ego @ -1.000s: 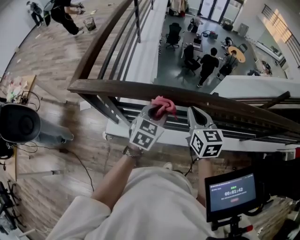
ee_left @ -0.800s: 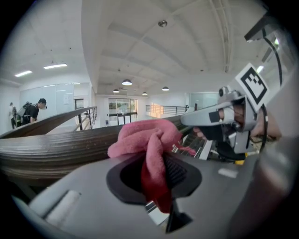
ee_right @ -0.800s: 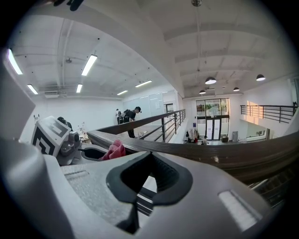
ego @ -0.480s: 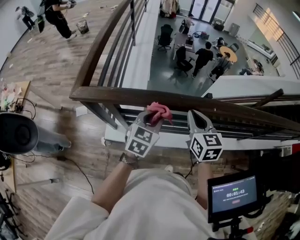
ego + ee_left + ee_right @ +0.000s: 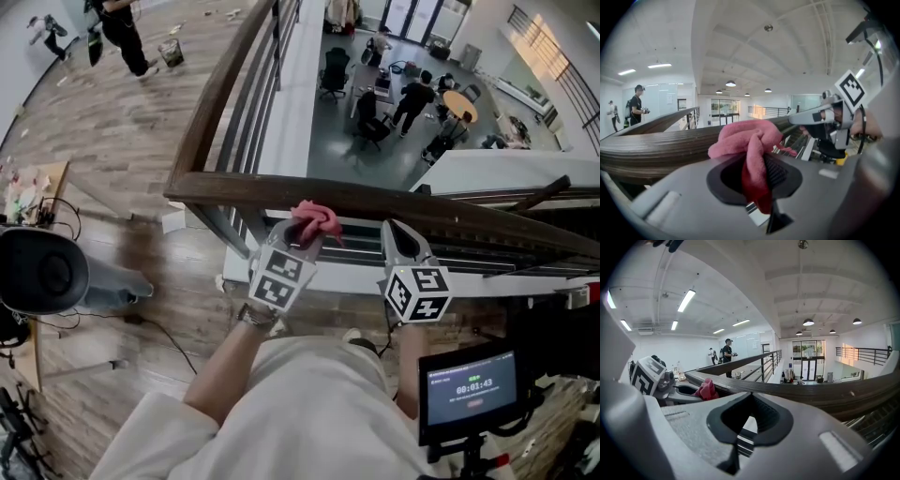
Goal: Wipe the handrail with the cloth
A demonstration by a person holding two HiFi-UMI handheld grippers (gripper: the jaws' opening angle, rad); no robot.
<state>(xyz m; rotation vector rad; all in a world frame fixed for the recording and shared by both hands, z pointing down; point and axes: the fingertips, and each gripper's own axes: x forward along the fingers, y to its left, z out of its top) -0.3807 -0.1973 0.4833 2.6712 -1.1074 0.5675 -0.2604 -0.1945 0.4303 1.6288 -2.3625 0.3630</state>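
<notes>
Wiping step under way: pink cloth [image 5: 316, 220] clamped in left tongs [image 5: 303, 235], apparently against handrail [image 5: 450, 212] just past tips.
Right tongs [image 5: 397, 232] closed, empty, alongside to the right. Next, prob.: slide cloth along rail w/ steady pressure.

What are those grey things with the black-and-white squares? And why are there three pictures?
They are two hand-held grabbing tools, one in each of a person's hands; the squares are part of the tools. The head view comes from a camera on the person's head, looking down. The other two pictures come from a small camera riding on each tool. The left gripper has its fingers shut on a pink cloth, held at the dark wooden handrail to wipe it. The right gripper holds nothing, and its fingers are together. Far below the rail there are people.
</notes>
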